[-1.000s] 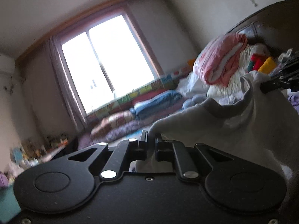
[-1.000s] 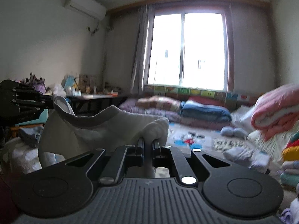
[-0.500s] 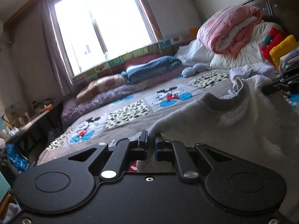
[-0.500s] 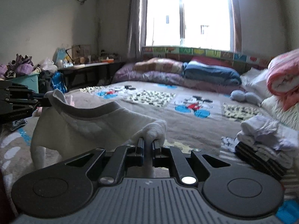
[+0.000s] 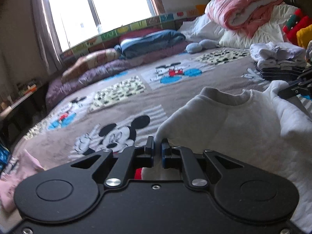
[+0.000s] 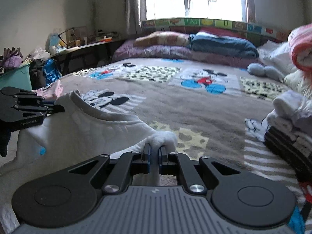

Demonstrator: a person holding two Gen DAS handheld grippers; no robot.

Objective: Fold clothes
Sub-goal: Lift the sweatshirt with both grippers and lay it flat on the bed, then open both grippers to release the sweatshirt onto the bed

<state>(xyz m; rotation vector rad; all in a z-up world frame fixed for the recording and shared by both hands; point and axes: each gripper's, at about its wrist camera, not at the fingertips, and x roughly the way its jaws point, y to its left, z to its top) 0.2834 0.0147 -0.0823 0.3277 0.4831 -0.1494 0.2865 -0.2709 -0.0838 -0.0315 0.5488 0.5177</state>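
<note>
Two tools, left tool [image 5: 157, 144] and right tool [image 6: 154, 149], pinch one white sweatshirt [image 5: 243, 124].

The left gripper [image 5: 157, 146] points forward and slightly downward, its two black fingers [image 5: 149, 146] drawn close together with only a narrow slot between them, pinching a fold of the white sweatshirt [image 5: 243, 128]. The right gripper [image 6: 155, 152] sits level with it and faces the same way, its fingers [image 6: 145, 152] likewise nearly closed and clamped on another bunched corner of that garment. Each gripper shows at the edge of the other's view, so the two are held apart, side by side, with the cloth stretched between them.
</note>
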